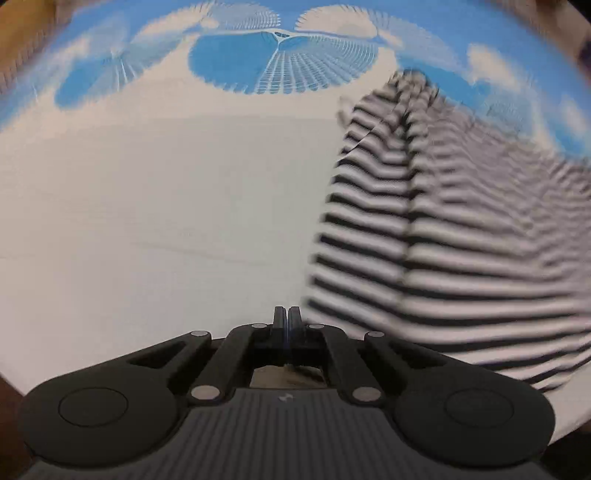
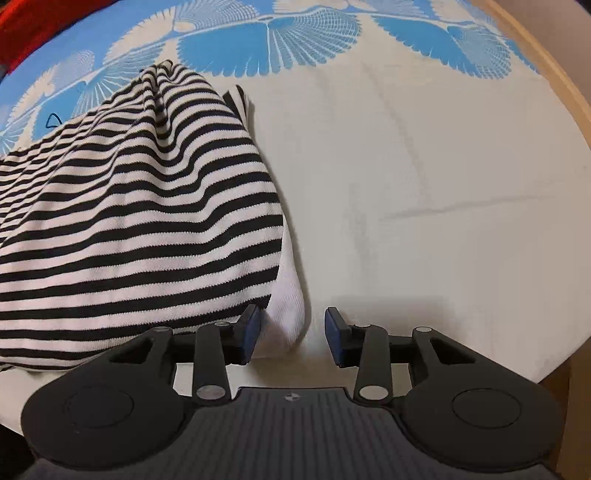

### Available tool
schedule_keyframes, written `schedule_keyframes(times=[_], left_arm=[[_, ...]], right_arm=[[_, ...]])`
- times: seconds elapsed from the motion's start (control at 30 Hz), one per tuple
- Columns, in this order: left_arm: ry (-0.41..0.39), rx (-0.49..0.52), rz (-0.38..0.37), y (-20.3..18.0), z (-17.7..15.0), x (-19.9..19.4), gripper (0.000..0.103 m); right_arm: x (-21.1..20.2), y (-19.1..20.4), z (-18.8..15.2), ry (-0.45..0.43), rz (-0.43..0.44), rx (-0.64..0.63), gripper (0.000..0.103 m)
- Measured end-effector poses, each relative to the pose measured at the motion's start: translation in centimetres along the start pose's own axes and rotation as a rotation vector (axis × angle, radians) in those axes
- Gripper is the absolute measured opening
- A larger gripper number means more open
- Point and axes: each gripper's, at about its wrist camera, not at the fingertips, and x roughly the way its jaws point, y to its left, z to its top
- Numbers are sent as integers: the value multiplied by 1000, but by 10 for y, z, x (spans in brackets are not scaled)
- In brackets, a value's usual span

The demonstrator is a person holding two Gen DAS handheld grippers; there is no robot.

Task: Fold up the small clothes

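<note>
Motion blur smeared the striped garment (image 1: pixel 443 229) in the left wrist view, its right part cut off by the frame edge. It lay bunched on a white cloth (image 2: pixel 424 184) with a blue fan-patterned border; a red item (image 2: pixel 37 22) showed at the far corner, and what was possibly a wooden table edge (image 2: pixel 554 74) curved alongside. Left gripper (image 1: pixel 287 314) pointed steeply down beside the garment, jaws closed on nothing. Right gripper (image 2: pixel 293 338) pointed down likewise, jaws partly apart astride the garment's white corner, neither pad visibly pressing it.
</note>
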Motion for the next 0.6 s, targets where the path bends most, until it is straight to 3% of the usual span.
schedule_keyframes(times=[0.07, 0.1, 0.13, 0.17, 0.27, 0.3, 0.37, 0.4, 0.43, 0.53, 0.6], left_arm=[[6, -93, -135, 9, 3, 0, 21], [21, -123, -173, 10, 4, 3, 51], [38, -134, -181, 8, 5, 8, 67], [53, -128, -173, 4, 6, 12, 67], [90, -83, -158, -10, 5, 25, 65], [97, -68, -158, -15, 5, 28, 58], [96, -23, -168, -22, 5, 31, 26], [98, 3, -177, -26, 5, 32, 1], [95, 27, -168, -29, 5, 31, 0], [26, 64, -44, -29, 5, 23, 0], [22, 33, -26, -19, 4, 21, 0]], right_arm=[[1, 2, 0, 0, -6, -1, 40], [1, 4, 0, 0, -10, -6, 40], [1, 5, -1, -1, -12, -11, 40], [0, 6, -1, -2, -13, -16, 40], [-1, 6, -3, -2, -13, -20, 40], [-1, 5, -3, -2, -12, -19, 40], [0, 4, -3, 0, -10, -17, 40], [0, 3, -2, 2, -8, -17, 40], [0, 4, -2, 2, -8, -17, 40], [0, 5, -2, 2, -10, -24, 40], [0, 7, -1, 0, -9, -30, 40]])
